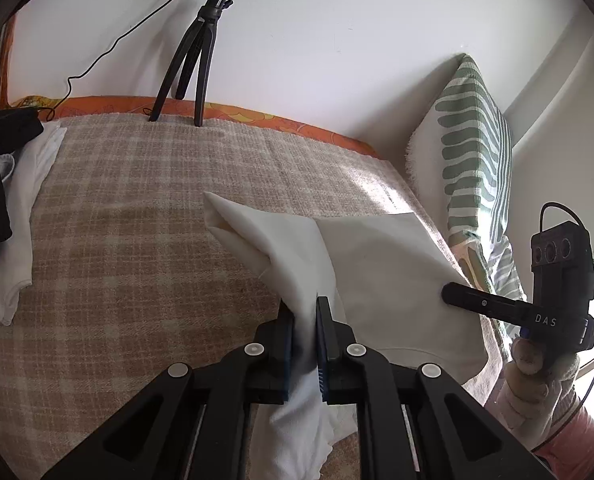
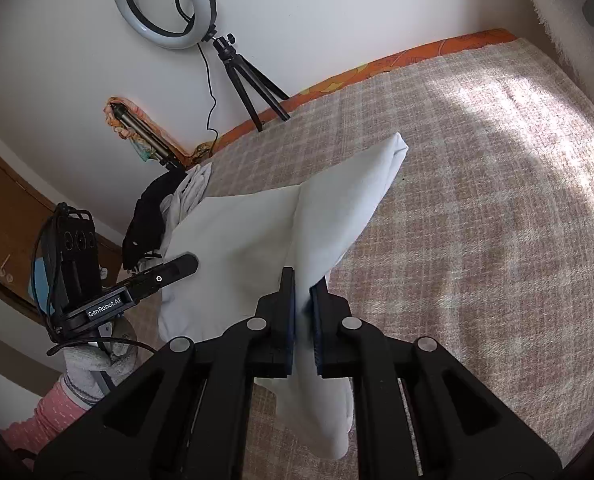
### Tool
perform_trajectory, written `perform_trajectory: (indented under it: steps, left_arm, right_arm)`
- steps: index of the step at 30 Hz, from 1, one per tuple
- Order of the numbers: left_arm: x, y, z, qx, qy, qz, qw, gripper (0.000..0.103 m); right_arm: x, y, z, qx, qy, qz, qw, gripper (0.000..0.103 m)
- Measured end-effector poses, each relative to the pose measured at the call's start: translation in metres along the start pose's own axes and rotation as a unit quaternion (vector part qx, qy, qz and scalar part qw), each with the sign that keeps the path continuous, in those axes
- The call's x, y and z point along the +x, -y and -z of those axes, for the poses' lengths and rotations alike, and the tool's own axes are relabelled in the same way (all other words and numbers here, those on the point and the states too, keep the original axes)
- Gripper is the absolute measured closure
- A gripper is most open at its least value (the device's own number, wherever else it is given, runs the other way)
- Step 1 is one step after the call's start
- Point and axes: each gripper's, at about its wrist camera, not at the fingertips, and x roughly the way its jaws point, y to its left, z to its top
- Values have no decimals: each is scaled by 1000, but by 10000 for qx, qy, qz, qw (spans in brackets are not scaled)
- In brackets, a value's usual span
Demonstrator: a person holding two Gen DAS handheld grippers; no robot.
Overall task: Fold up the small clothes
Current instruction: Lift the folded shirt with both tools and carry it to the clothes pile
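Checked bed blanket [image 1: 137, 216]: white garment [image 1: 377, 264] hangs above it, left gripper [image 1: 305, 320] and right gripper [image 2: 301, 300] jaws each clamped on an edge; light, limp cloth, best pinched at corners.

the garment [image 1: 377, 264] is plain white. the blanket [image 1: 137, 220] is a beige and cream check, with an orange printed sheet [image 1: 257, 114] along its far edge. the pillow [image 1: 473, 140] at the right corner is white with green stripes. the tripod [image 1: 193, 60] is black. the sleeve [image 2: 37, 420] is pink.
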Motion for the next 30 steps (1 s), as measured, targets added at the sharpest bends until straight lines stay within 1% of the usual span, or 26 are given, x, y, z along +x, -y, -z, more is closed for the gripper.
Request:
perform_trajectory:
  steps: [9, 16, 24, 30]
  left_arm:
    - [-52, -37, -15, -214, 342, -4, 9992, 96]
    - [-99, -75, -32, -231, 709, -195, 9970, 96]
    - [-154, -136, -59, -402, 1154, -555, 9910, 96]
    - [-192, -195, -75, -702, 1463, -841, 9832, 96]
  right_arm:
    - [20, -67, -15, -398, 36, -155, 9991, 95]
    - [44, -129, -37, -784, 39, -265, 9966, 95]
    - [87, -204, -67, -1167, 81, -479, 9920, 95]
    - [133, -262, -85, -1512, 65, -524, 9871, 95]
